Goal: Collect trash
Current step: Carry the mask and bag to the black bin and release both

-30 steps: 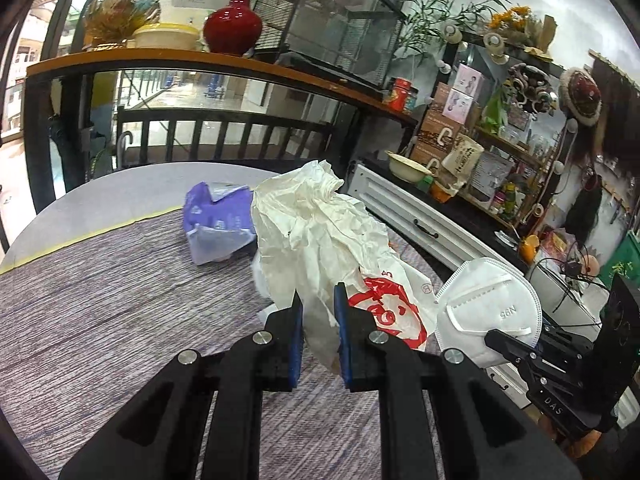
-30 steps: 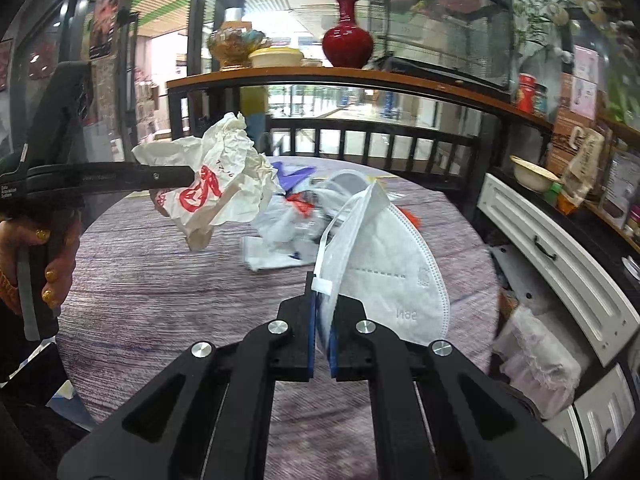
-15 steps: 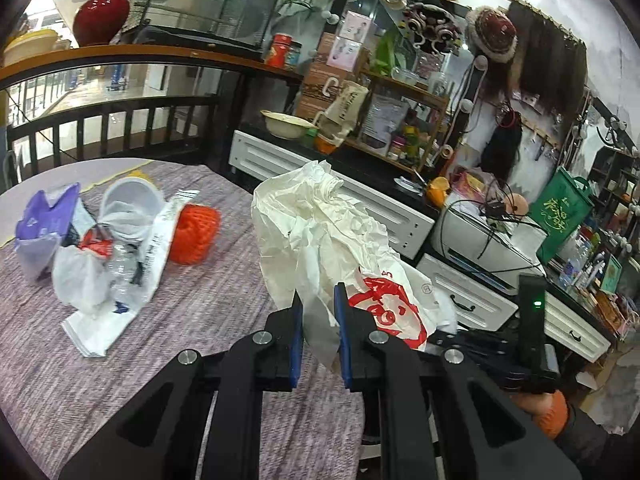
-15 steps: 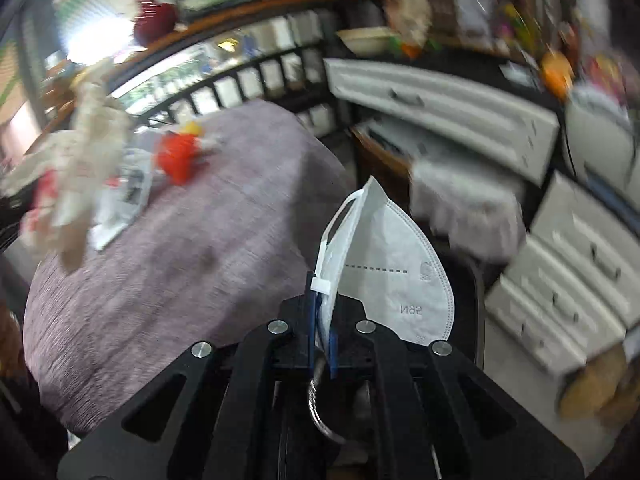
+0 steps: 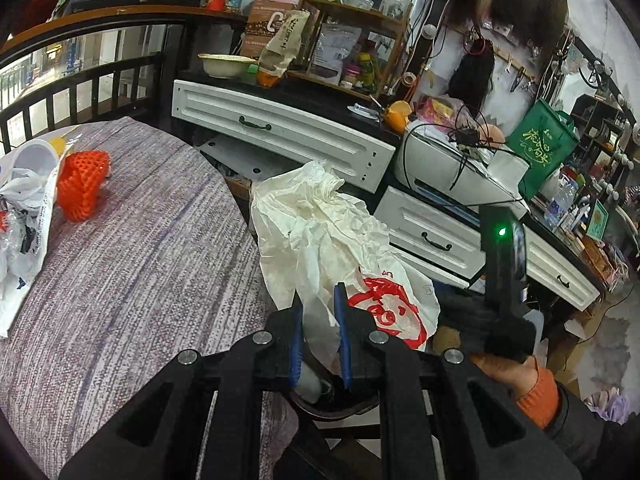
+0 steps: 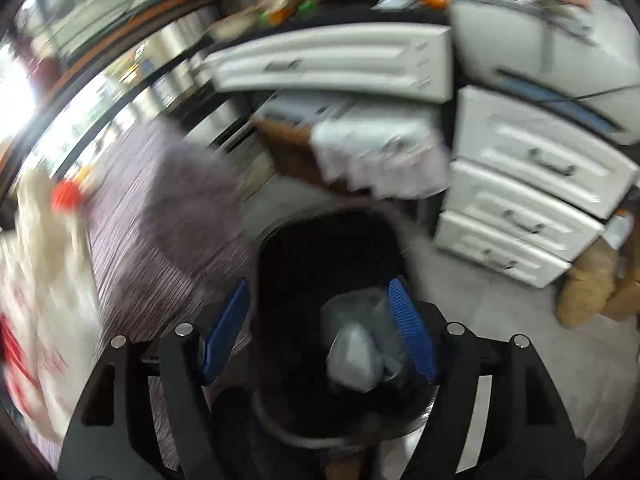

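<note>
A crumpled white plastic bag is being clamped by the left gripper; the right gripper, jaws just opened, is being held over a black bin. Table litter is being left.

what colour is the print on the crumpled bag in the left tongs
Red, on a white plastic bag clamped in the left tongs; clearest in the left wrist view.

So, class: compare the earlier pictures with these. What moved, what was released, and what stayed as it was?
Both hands swung from the table to the black bin. The right gripper has just been opening, dropping the white mask inside. The left gripper stays clamped on the white plastic bag.
</note>
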